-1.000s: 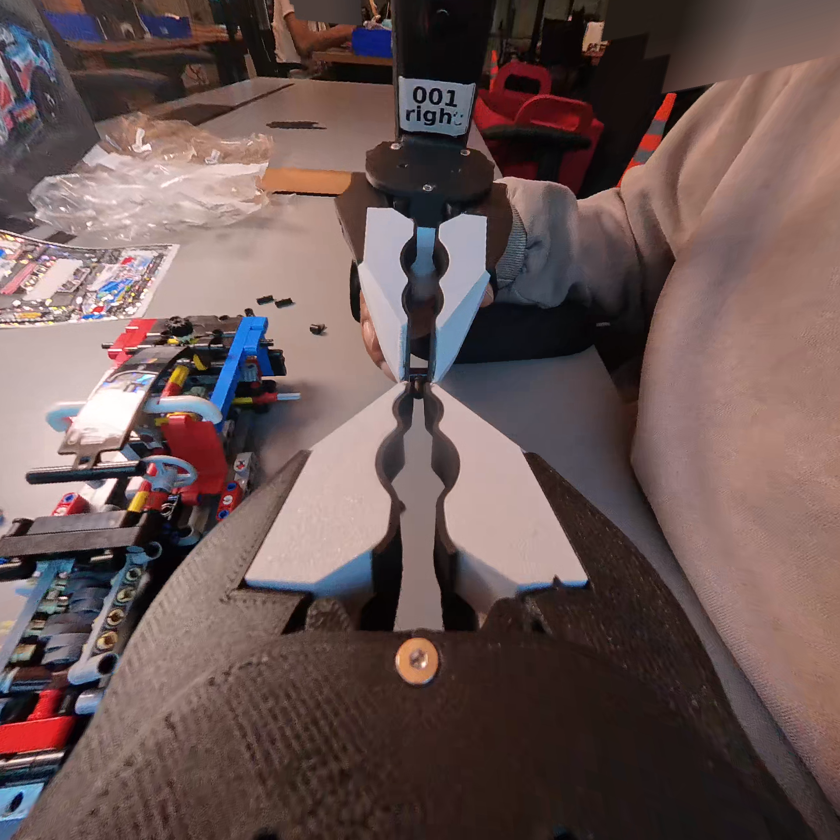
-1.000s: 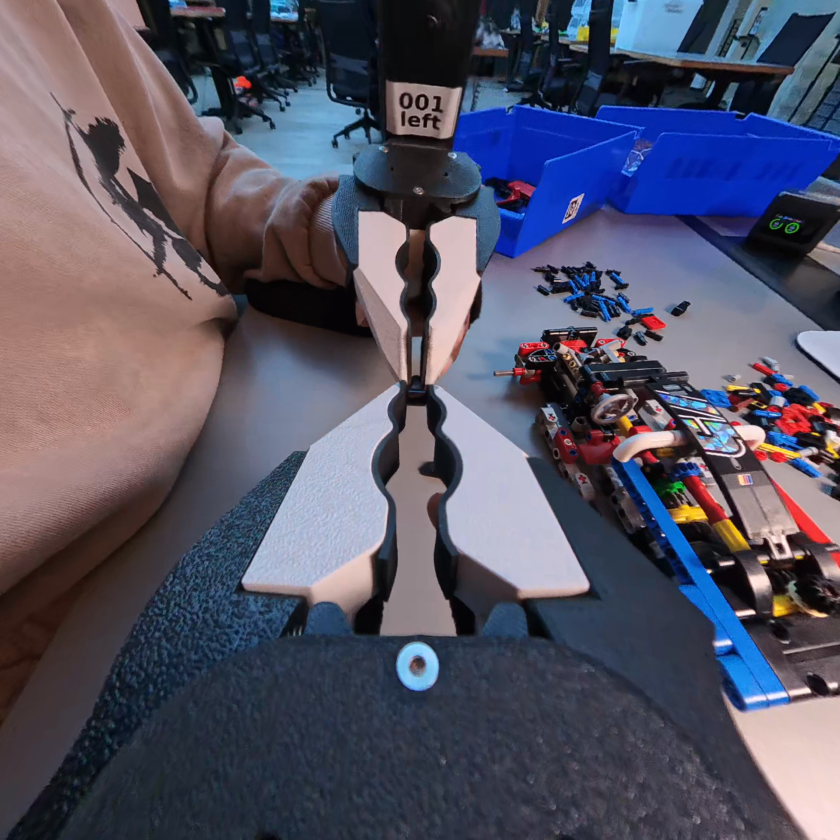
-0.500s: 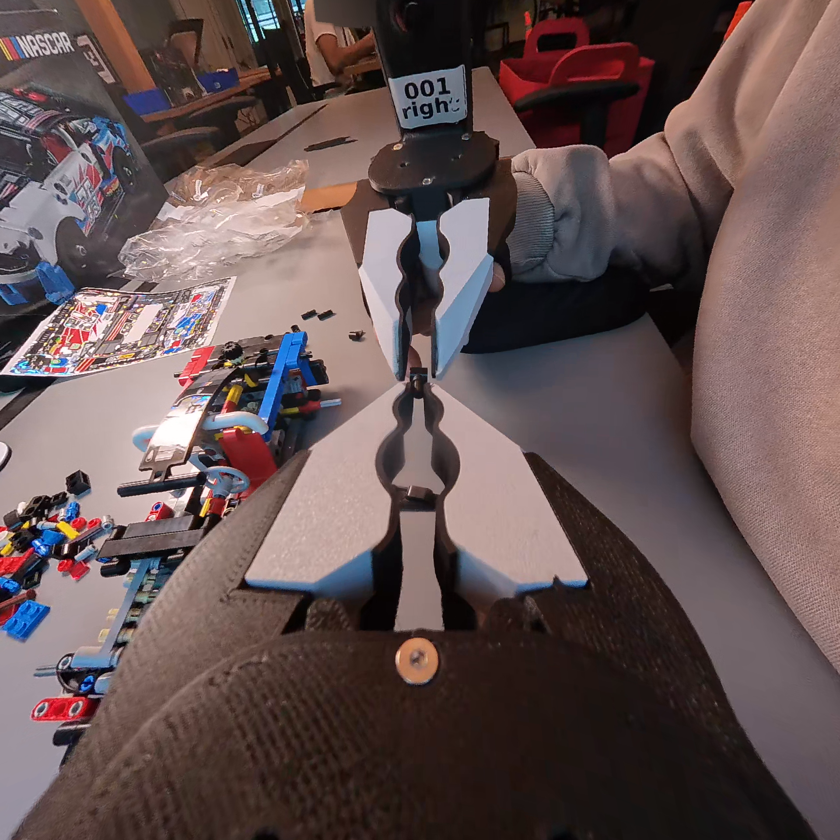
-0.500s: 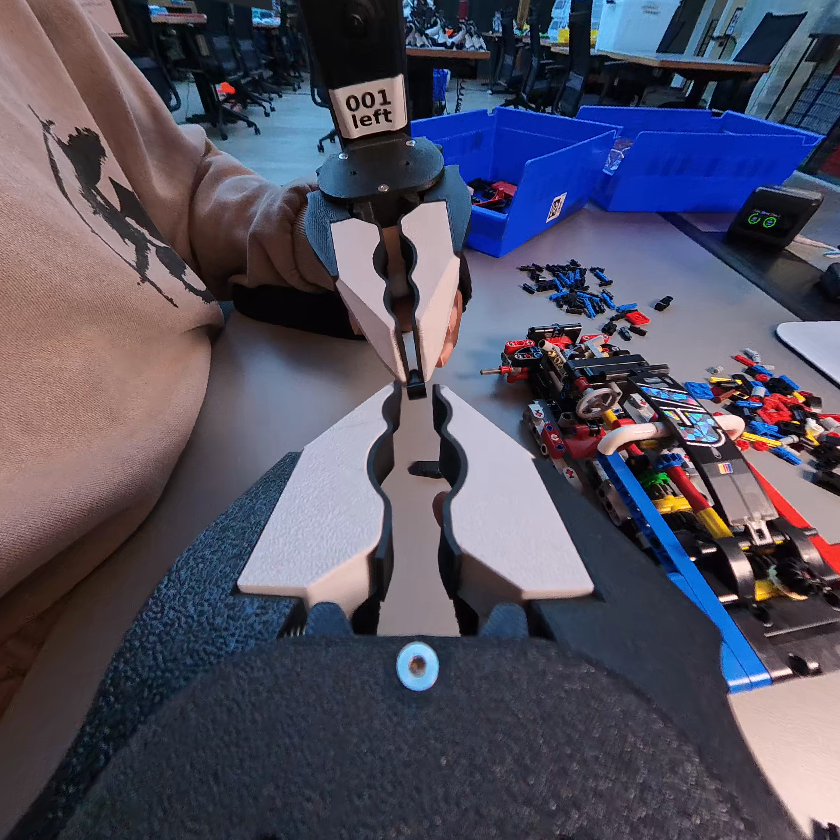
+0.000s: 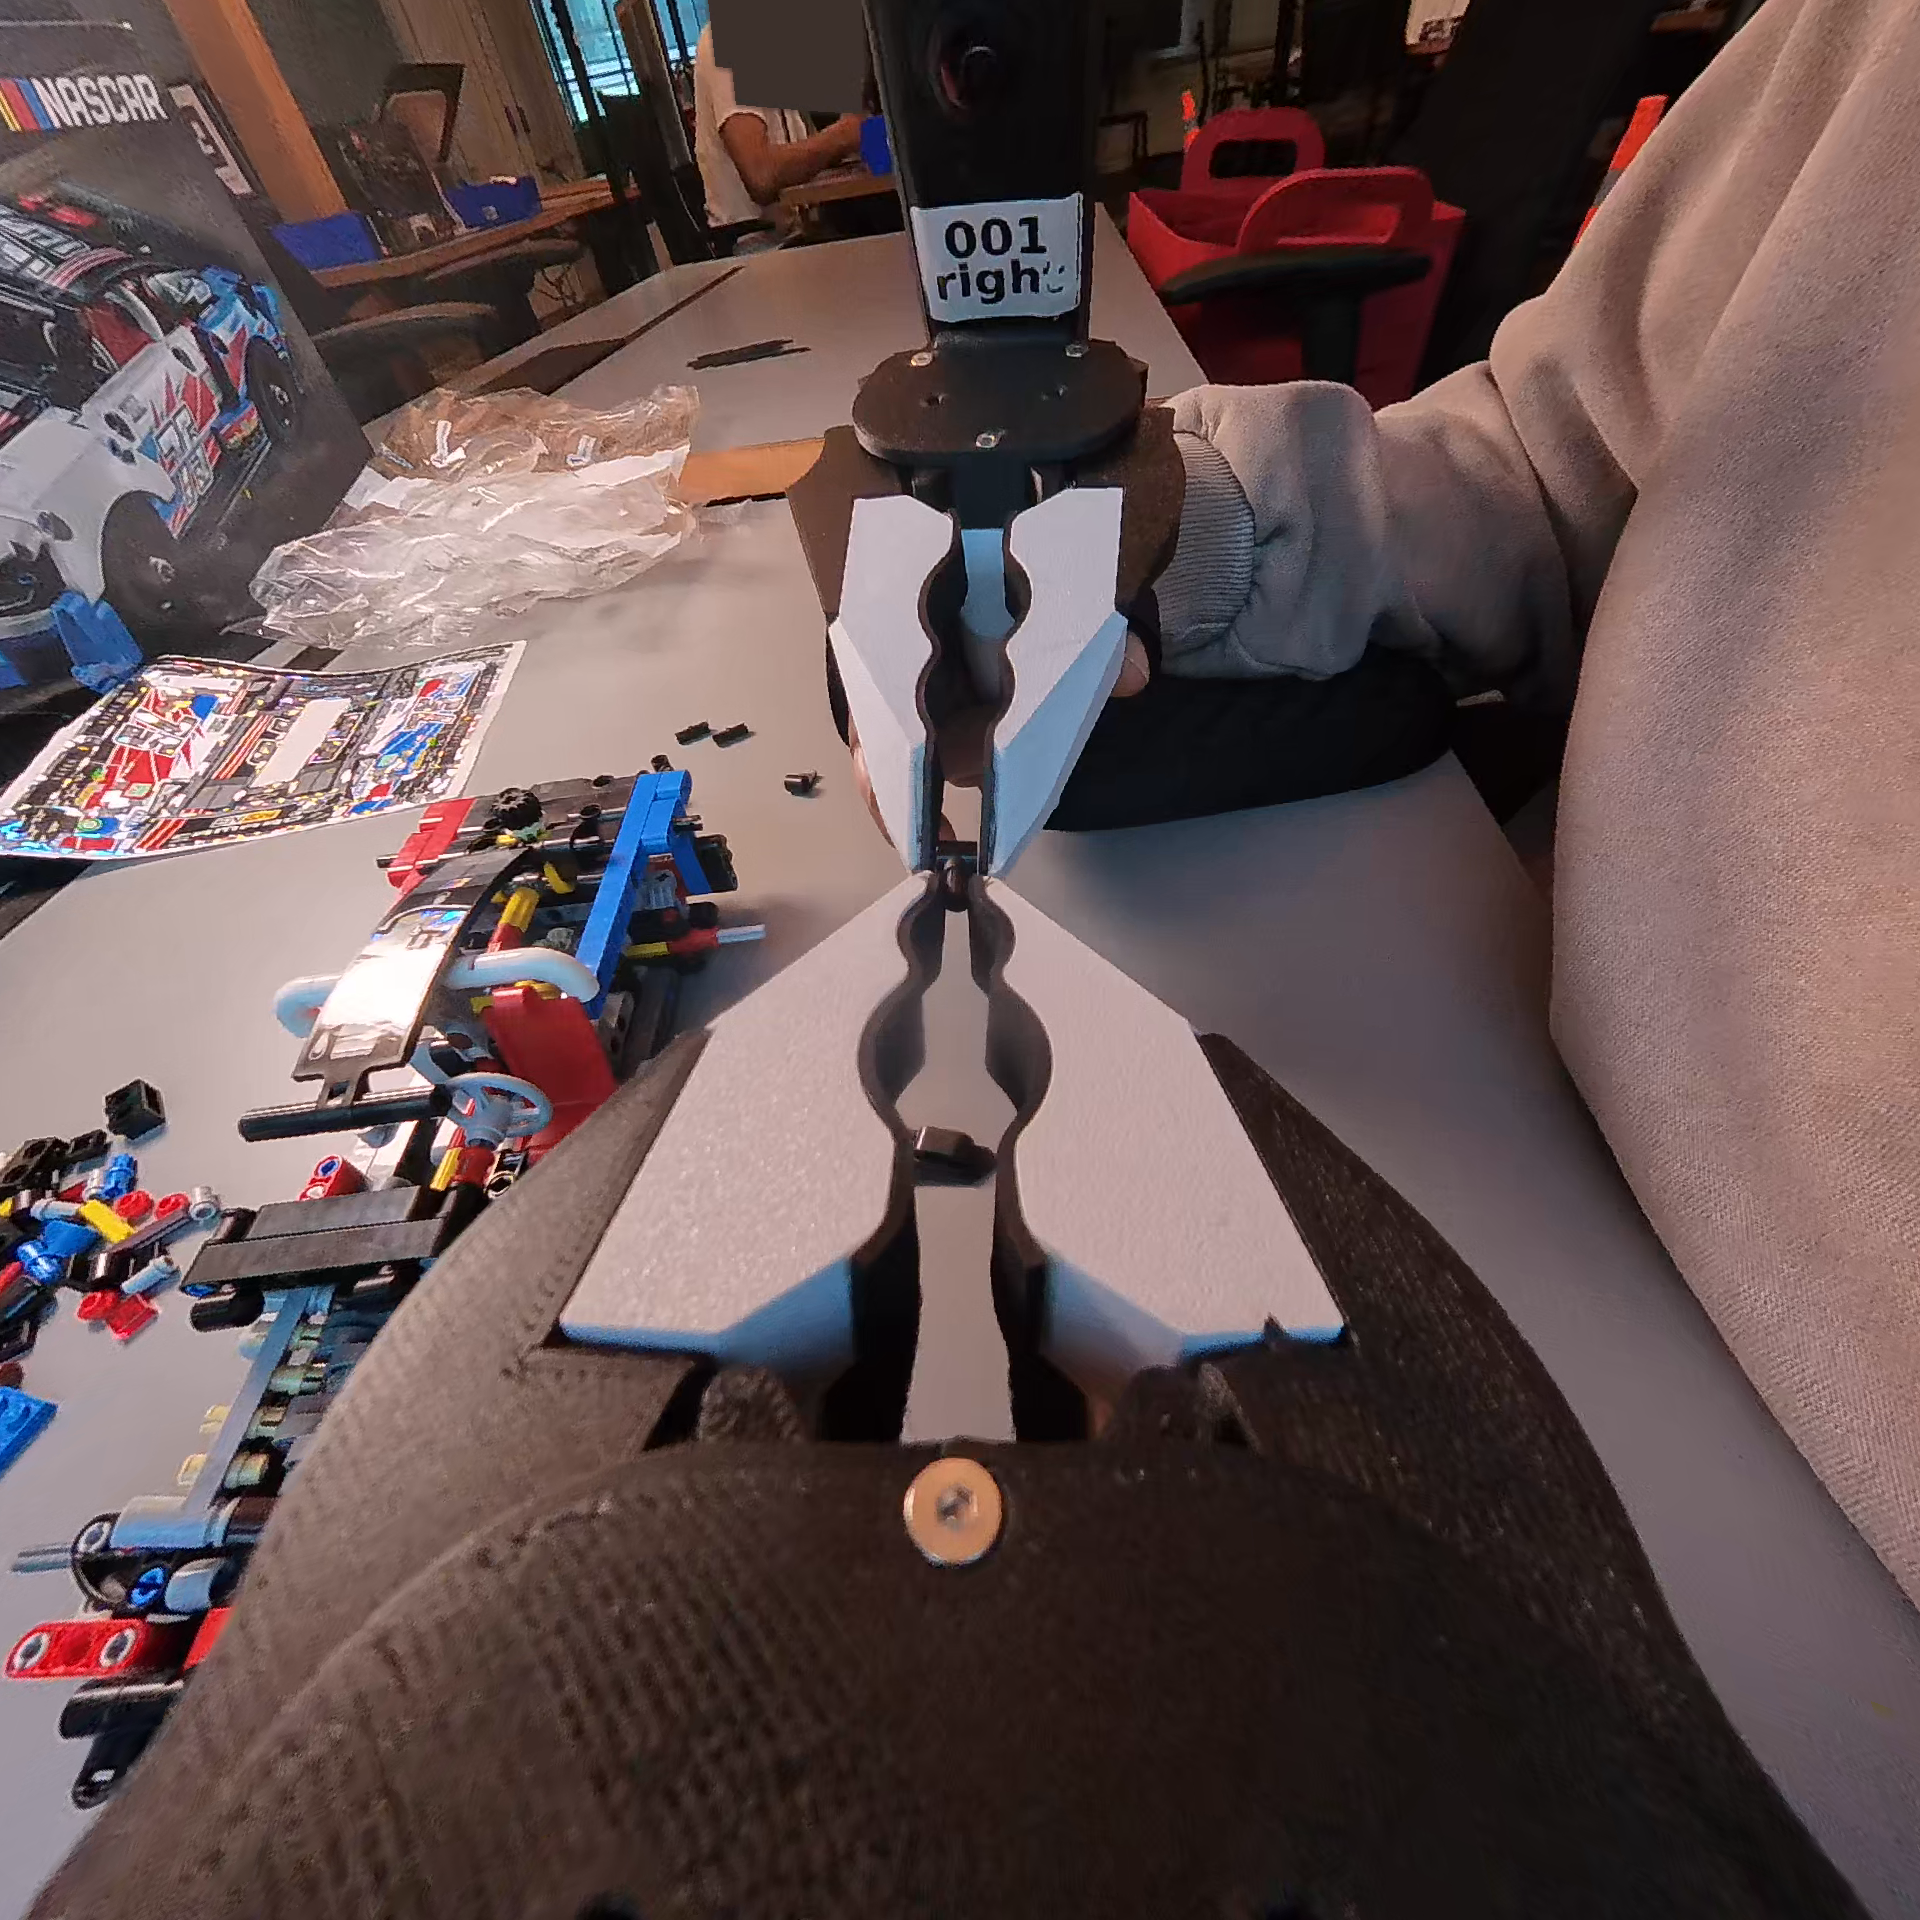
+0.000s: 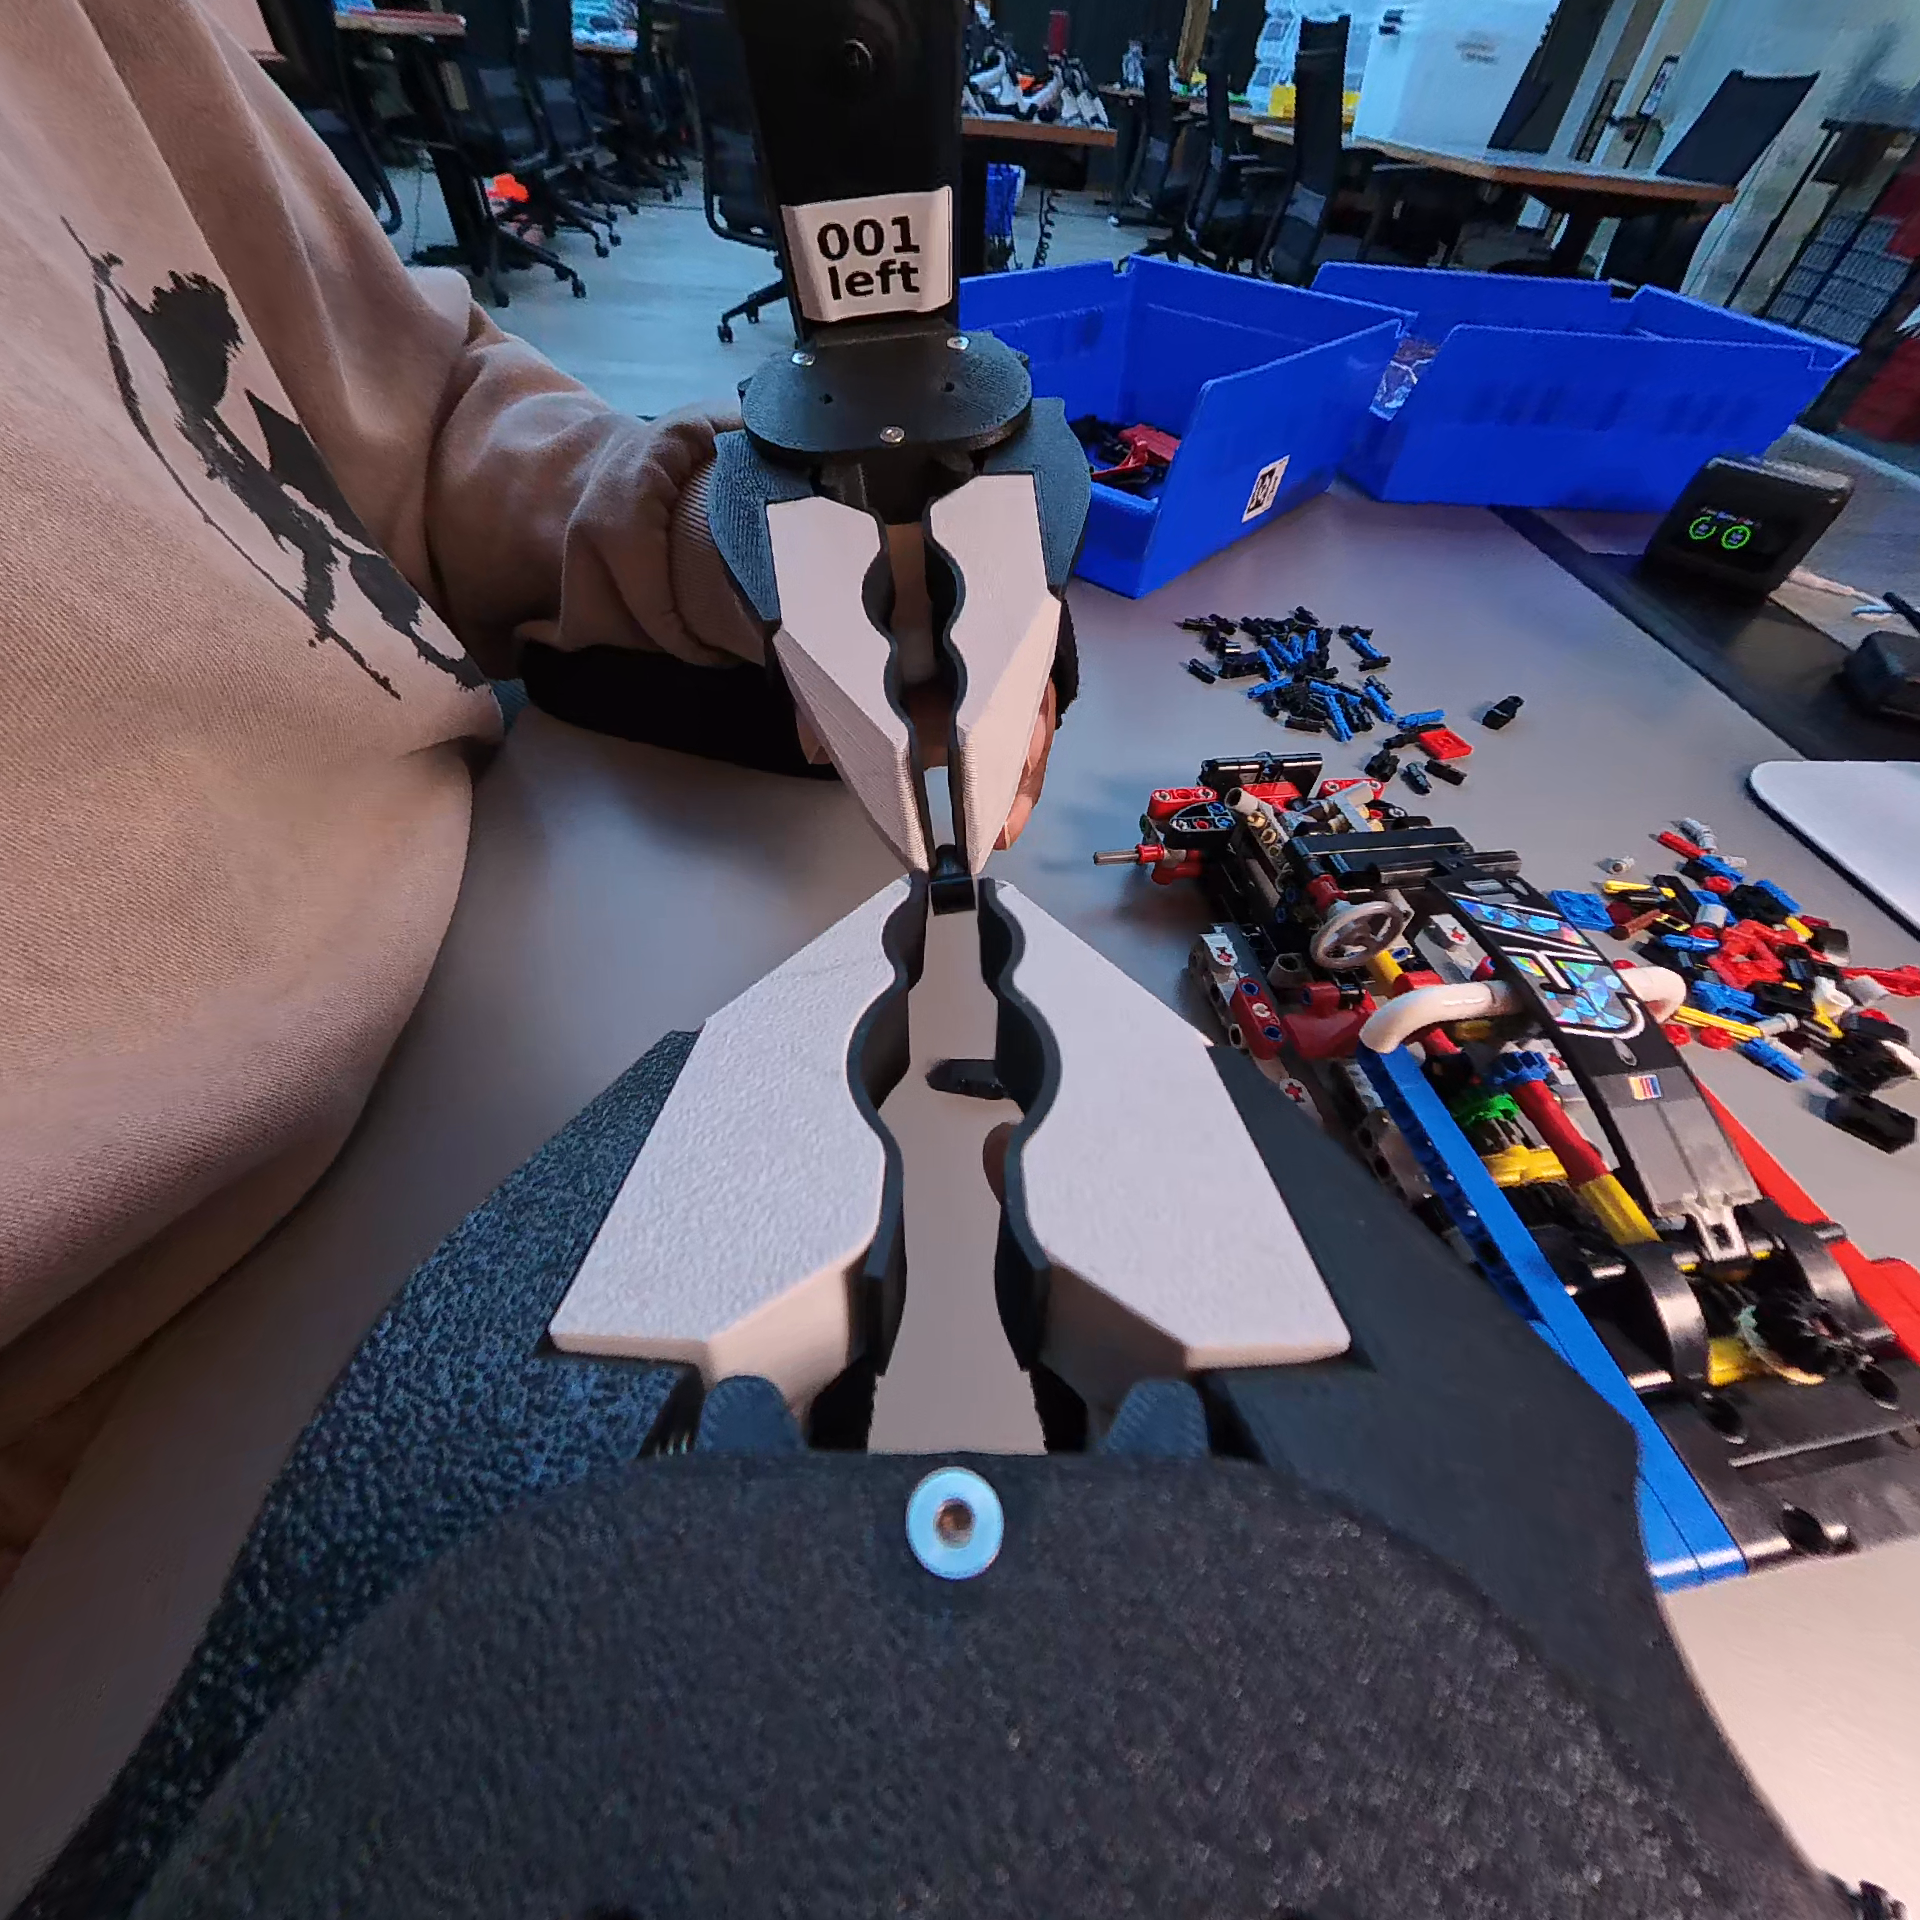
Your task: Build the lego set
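My left gripper (image 5: 951, 902) and right gripper (image 6: 948, 896) meet tip to tip, both pinched tight on 1 tiny black lego piece (image 6: 950, 889) above the grey table (image 5: 1299, 997).

1. A long matte grey tabletop (image 5: 1299, 1039) runs away from the viewer toward the back of the room
2. Beyond it stand brown wooden desks (image 6: 1538, 171) and black wheeled office chairs (image 6: 540, 156) on a pale grey floor (image 6: 644, 312)
3. A red padded chair with black armrests (image 5: 1299, 249) stands at the table's far end
4. A wooden pillar (image 5: 260, 135) rises at the back, beside a dim window (image 5: 613, 62)
5. Light is soft and even, cooler in the right wrist view
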### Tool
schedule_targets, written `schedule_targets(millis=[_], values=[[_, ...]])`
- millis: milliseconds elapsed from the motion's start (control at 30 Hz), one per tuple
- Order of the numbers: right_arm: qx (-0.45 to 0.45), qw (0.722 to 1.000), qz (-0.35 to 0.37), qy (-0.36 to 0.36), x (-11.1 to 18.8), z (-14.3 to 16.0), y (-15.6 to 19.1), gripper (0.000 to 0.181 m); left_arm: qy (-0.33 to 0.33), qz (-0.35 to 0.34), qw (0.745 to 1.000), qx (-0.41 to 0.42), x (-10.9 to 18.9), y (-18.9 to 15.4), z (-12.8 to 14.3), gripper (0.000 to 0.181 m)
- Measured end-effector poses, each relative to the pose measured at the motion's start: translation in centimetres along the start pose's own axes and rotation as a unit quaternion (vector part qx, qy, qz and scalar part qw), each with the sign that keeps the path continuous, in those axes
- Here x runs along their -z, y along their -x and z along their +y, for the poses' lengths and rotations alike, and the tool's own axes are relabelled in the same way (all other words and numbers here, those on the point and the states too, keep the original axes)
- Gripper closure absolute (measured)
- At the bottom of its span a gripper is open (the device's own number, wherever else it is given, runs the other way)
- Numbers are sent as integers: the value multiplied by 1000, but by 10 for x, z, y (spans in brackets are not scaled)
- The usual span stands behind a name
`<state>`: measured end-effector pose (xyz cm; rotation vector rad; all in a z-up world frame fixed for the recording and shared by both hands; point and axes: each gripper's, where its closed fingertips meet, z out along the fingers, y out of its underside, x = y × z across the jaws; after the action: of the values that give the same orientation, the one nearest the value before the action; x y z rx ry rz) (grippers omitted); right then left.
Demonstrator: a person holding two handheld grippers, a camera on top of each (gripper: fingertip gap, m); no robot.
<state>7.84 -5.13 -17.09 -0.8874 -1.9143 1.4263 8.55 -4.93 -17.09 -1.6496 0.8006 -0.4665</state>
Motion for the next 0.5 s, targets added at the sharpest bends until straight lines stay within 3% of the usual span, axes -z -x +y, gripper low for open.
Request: schedule_targets(millis=[267, 367, 500], values=[[-1, 1000, 12, 25, 0, 7, -6, 175, 17, -9, 1000, 17, -1, 6, 7, 174], [-10, 994, 34, 102, 6, 34, -19, 176, 84, -4, 995, 48, 0, 11, 31, 149], [-16, 984, 27, 174, 7, 58, -18, 175, 211, 30, 976, 51, -6, 6, 70, 133]])
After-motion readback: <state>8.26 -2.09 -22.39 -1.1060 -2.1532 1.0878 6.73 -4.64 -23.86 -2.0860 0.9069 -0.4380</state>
